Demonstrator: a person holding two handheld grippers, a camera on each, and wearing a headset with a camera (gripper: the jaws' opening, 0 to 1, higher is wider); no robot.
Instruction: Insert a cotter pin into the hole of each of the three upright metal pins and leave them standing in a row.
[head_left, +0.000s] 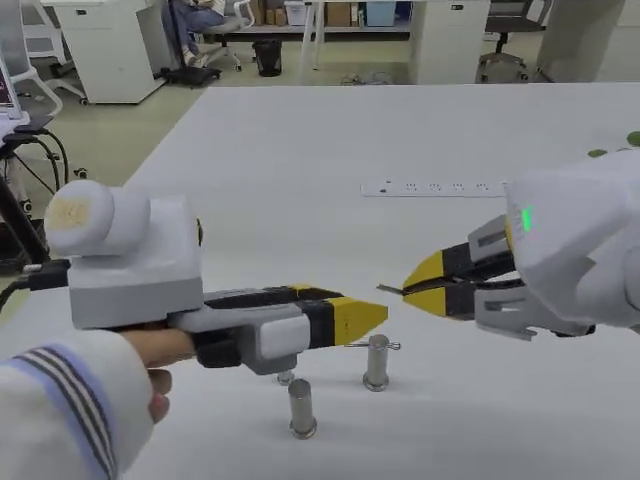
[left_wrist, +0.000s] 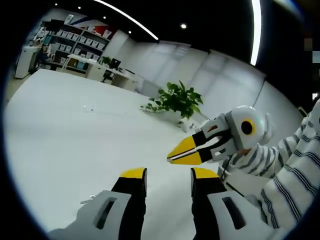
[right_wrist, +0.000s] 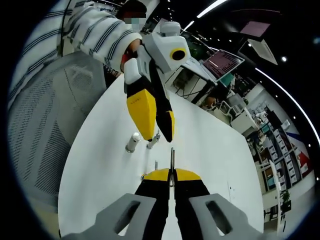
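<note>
Three upright metal pins stand on the white table. One pin (head_left: 377, 362) has a cotter pin (head_left: 394, 346) through its top. A second pin (head_left: 302, 408) stands nearer me. The third pin (head_left: 286, 378) is mostly hidden under my left gripper (head_left: 372, 316). That left gripper (left_wrist: 169, 179) hovers above the pins, open and holding nothing. My right gripper (head_left: 408, 288) faces it from the right, shut on a thin cotter pin (head_left: 386, 290) that sticks out of its tips. In the right gripper view the held cotter pin (right_wrist: 172, 162) points past the right gripper (right_wrist: 171, 175) toward two pins (right_wrist: 133, 142).
A white power strip (head_left: 430, 187) lies farther back on the table. A potted plant (left_wrist: 176, 100) stands at a table edge. A small metal piece (left_wrist: 88, 199) lies on the table by the left jaw. Office chairs and desks stand beyond the table.
</note>
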